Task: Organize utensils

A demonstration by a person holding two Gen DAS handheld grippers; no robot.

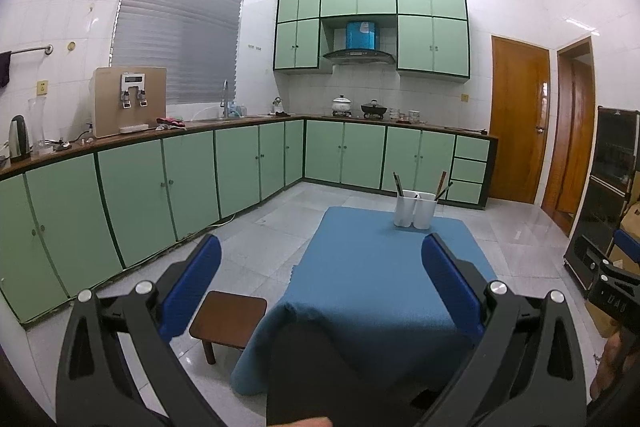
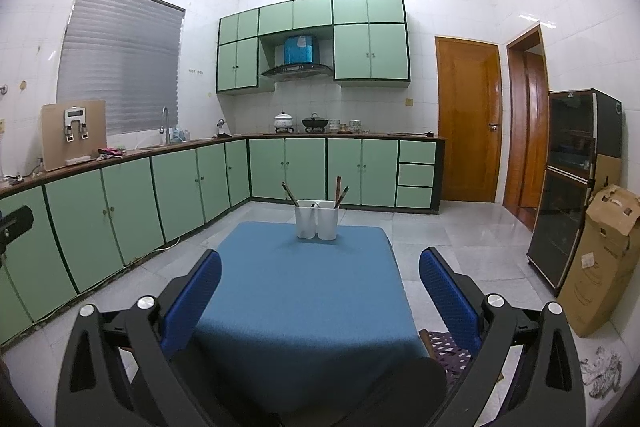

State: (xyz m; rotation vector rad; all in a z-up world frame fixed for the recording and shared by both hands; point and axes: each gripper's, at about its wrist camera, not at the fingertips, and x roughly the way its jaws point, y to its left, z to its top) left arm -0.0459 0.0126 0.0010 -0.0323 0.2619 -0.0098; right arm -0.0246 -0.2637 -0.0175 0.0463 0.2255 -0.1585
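Two white utensil holders (image 1: 415, 209) (image 2: 317, 219) stand side by side at the far end of a table covered with a blue cloth (image 1: 380, 279) (image 2: 304, 291). Dark utensils (image 1: 398, 183) (image 2: 289, 193) lean out of the left holder, and brown ones (image 1: 442, 185) (image 2: 339, 191) out of the right. My left gripper (image 1: 320, 259) hovers open above the near part of the table, with nothing between its blue pads. My right gripper (image 2: 320, 267) is open too, and empty. The right gripper's body (image 1: 616, 279) shows at the edge of the left wrist view.
A small brown stool (image 1: 228, 319) stands left of the table, and a patterned seat (image 2: 444, 347) on its right. Green cabinets (image 1: 160, 187) under a worktop line the left and back walls. A dark cabinet (image 2: 568, 187) and a cardboard box (image 2: 600, 259) stand on the right.
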